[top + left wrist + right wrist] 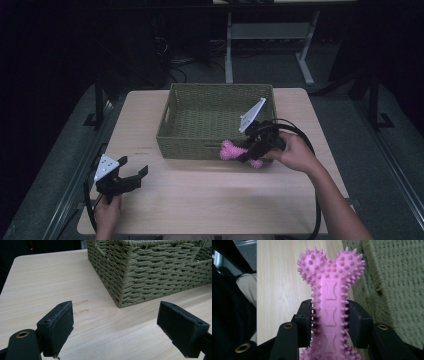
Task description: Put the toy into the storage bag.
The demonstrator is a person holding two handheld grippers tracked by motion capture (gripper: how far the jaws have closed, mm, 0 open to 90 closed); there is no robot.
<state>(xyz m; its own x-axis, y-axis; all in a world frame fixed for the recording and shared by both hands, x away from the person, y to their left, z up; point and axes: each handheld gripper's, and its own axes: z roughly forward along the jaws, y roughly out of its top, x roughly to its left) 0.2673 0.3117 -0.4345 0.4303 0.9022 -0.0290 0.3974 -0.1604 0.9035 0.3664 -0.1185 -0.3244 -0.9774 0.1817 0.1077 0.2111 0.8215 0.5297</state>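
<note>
A pink spiky bone-shaped toy (233, 150) (330, 290) is clamped at its shaft by my right gripper (248, 152) (330, 322), which is shut on it. The toy hangs above the table beside the front wall of a green woven basket (190, 145) (150, 272) (402, 290), near the basket's right end. My left gripper (131, 171) (115, 327) rests low over the table's front left, open, with nothing between its jaws, pointing toward the basket's near corner.
The wooden table (210, 195) (50, 285) carries the basket at its back centre. Dark floor, cables and a white desk frame (265, 35) lie beyond the table. The person's forearms enter from the bottom edge.
</note>
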